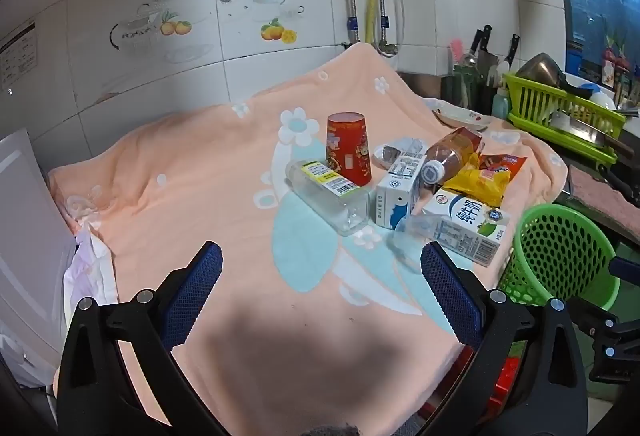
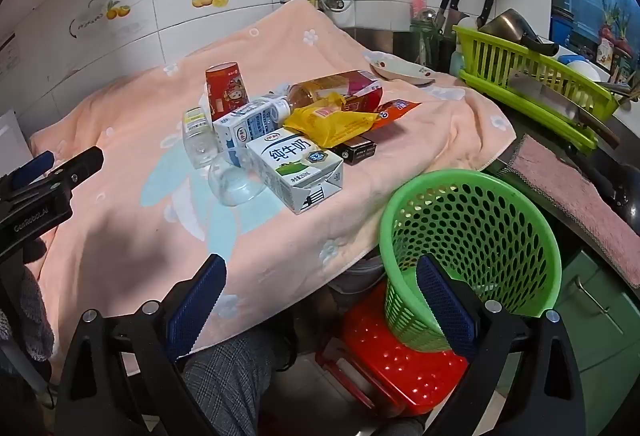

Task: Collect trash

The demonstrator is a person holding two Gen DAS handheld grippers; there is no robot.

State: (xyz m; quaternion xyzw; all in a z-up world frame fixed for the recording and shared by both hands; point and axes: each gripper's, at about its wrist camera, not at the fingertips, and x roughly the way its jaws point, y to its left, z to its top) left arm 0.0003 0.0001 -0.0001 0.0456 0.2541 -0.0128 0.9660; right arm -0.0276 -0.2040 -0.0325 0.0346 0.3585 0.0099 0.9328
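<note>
Trash (image 2: 288,140) clusters near towel's edge; basket (image 2: 472,236) beside, seemingly empty; both claws agape.

A home kitchen is indicated by tiled walls (image 1: 280,76), knives (image 2: 450,4) and a dish rack (image 2: 532,92)
</note>
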